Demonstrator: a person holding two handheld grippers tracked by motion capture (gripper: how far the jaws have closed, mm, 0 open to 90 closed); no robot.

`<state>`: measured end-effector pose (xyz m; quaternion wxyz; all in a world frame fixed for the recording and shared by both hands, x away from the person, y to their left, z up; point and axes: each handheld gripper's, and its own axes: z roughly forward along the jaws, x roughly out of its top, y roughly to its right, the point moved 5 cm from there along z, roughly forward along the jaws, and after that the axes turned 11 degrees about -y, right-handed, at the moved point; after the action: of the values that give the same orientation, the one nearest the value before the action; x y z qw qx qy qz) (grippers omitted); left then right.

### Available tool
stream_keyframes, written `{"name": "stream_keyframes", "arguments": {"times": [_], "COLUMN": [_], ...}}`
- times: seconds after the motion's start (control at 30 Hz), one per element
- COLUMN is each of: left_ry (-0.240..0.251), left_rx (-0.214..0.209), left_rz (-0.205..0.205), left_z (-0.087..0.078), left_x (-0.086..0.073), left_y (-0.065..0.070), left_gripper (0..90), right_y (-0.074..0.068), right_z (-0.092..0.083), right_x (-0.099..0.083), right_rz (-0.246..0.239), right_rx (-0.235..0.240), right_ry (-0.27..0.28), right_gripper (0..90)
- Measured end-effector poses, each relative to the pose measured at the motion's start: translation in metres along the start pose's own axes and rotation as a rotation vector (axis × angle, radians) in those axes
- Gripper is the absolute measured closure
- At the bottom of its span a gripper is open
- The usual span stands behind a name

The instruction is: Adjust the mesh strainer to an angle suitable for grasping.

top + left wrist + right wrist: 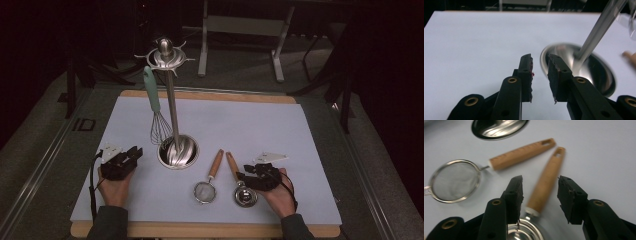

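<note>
We see a pale sheet (250,125) covering most of a wooden board (210,95), whose edge shows at the far and near sides. On the sheet stands a steel rack (172,100): a round dished base, an upright pole and a ring of hooks under a knob. A whisk (155,107) with a mint-green handle hangs from one hook, its wires just above the base. Nearer us lies a small mesh strainer (207,185), its wooden handle angled away, just beside the scoop (240,182). Behind the board we make out a grey table frame (240,30) on grey floor (40,140).
</note>
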<state>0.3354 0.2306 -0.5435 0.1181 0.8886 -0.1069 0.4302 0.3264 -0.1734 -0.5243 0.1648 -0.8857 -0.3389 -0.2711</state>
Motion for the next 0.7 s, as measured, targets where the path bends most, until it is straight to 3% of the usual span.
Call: {"name": "stream_keyframes", "arguments": {"times": [0.1,0.23,0.5,0.7], "left_ry": [-0.011,-0.017,-0.021,-0.025], "left_rx": [0.034,0.060,0.086,0.106], "left_rz": [0.005,0.004,-0.023,-0.015], "left_z": [0.001,0.004,0.004,0.006], "left_x": [-0.003,-0.007,-0.013,-0.014], "left_y": [-0.002,-0.004,-0.011,-0.011], "left_gripper": [73.0,72.6,70.9,71.0], "right_y": [-0.016,-0.027,-0.038,-0.039], "right_z": [0.006,0.017,0.038,0.049], "right_x": [0.009,0.020,0.036,0.042], "right_rz": [-0.013,-0.001,-0.004,0.046], "right_rx": [0.026,0.056,0.076,0.093], "right_ry": [-0.012,-0.034,-0.073,-0.093], "right_gripper": [53.5,51.6,51.1,49.5]}}
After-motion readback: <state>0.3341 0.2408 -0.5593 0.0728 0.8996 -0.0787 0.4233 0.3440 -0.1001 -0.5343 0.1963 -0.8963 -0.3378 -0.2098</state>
